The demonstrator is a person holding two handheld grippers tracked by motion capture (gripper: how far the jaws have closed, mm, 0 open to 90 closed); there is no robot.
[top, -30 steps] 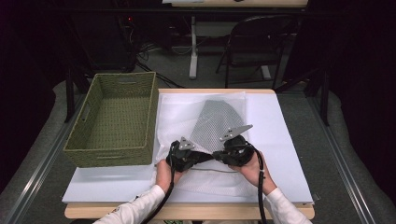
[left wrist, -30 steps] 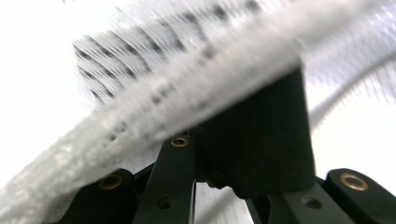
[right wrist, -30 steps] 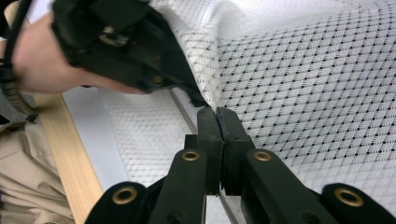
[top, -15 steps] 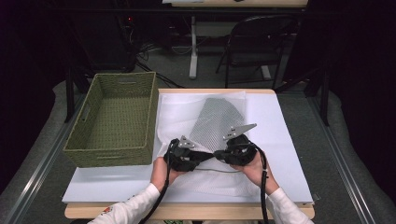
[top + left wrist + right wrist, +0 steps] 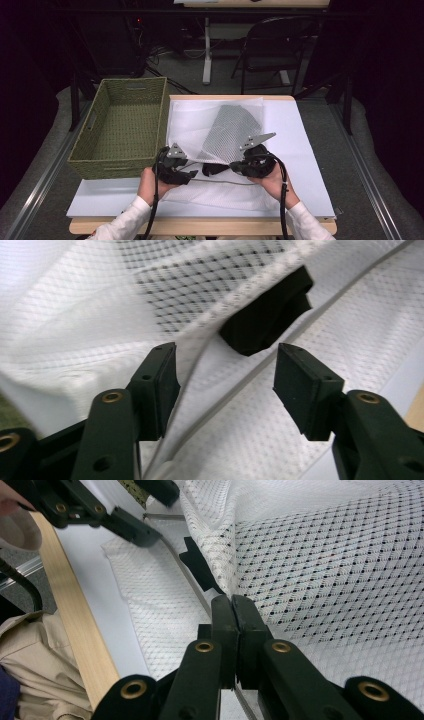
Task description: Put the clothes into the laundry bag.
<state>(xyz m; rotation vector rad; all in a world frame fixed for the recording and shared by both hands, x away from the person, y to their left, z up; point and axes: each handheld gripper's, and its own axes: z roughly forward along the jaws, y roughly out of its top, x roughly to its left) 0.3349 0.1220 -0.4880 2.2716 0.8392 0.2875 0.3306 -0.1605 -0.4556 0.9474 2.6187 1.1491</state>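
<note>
A white mesh bag lies on the table with a dark grey garment inside it. A black piece of the garment pokes out at the bag's near edge, between my two grippers. My left gripper is open; its jaws have just been opening. In the left gripper view the bag's hem runs loosely between the spread jaws of the left gripper, untouched, with the black piece just beyond. My right gripper is shut on the bag's upper mesh layer and holds that edge up.
A green woven basket stands at the left of the bag, against the white board's edge. The table's wooden front edge runs close to the hands. A chair stands beyond the table.
My left gripper has let go of the bag's edge, opened, and drawn back to the left, away from the right gripper. The right gripper has stayed put, still gripping the mesh.
</note>
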